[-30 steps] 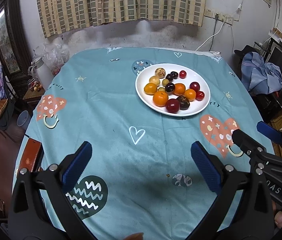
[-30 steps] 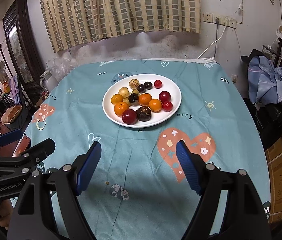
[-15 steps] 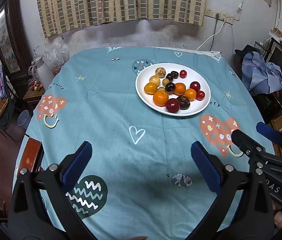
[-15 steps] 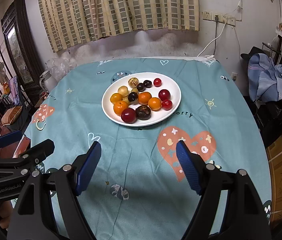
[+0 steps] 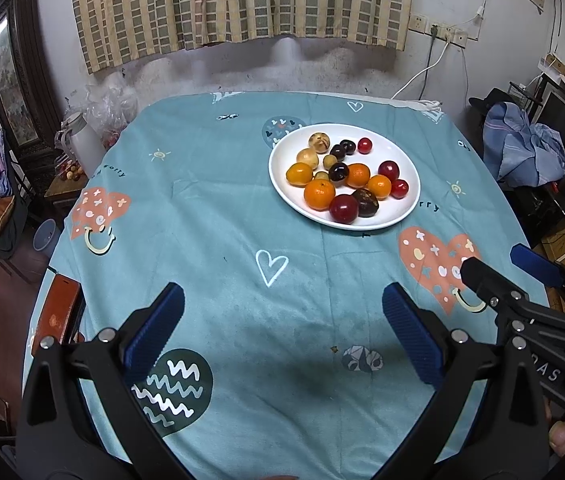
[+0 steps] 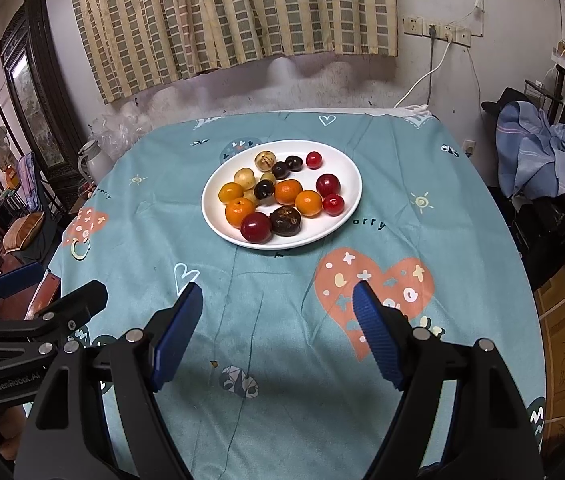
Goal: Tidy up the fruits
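Fruit (image 6: 278, 198) lies in a loose heap on the white plate (image 6: 346, 224), as it did a second ago: oranges, dark red plums, small red and dark berries, pale yellow ones. Nothing on the plate has shifted. In the right wrist view the plate now sits a little lower and nearer than before, so the right gripper (image 6: 278, 304) has come slightly forward; the left wrist view is almost unchanged.

Both grippers hover over the near part of the tabletop (image 5: 210, 216), and each is wide open and holds nothing. The left gripper (image 5: 282, 308) is to the left of the plate's line, and the right gripper (image 5: 510, 264) shows at its right side.

The plate stands on the far right half of the teal cloth, well apart from every edge. Between grippers and plate the cloth is bare, and the whole left half also. The far edge meets the wall under the curtain (image 6: 234, 16). A white jug (image 5: 78, 140) stands beyond the left edge.
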Tool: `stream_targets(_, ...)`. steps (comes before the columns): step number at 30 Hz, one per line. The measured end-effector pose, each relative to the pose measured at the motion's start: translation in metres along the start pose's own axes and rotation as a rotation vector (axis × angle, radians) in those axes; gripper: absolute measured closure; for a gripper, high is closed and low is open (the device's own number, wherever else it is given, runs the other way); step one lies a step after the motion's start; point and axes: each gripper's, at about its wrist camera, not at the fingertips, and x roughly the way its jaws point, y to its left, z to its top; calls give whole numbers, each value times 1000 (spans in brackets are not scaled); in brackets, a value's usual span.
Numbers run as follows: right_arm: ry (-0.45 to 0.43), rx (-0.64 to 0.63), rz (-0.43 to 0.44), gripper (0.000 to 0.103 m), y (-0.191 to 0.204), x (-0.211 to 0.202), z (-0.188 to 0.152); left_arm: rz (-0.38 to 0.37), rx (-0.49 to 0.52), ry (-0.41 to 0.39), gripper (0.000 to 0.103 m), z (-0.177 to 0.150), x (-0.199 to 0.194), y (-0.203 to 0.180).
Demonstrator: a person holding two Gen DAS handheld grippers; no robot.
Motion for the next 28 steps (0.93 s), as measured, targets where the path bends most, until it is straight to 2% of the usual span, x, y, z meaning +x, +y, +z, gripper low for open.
stream_targets(6,8,12,0,25,-1,1,0,11,-3,-13,2,-3,1,-2)
stream_targets(9,13,18,0,25,-1,1,0,-8,-15,-40,2,-5,-3,0)
stream_targets(10,15,19,0,25,-1,1,1,-69,-21,-58,2,-5,-6,3)
stream_targets(11,17,20,-1,25,-1,2,0,-182,-57,-79,2,-7,-9,10)
stream_targets(12,18,20,-1,25,-2,2,1,-214,-107,-66,2,-6,-8,16)
stream_targets(16,27,33,2,25,-3,3,1,-109,-56,-79,2,-7,-8,10)
stream_targets(28,32,40,2,25,-5,5,2,-41,-47,-55,2,-4,-5,12)
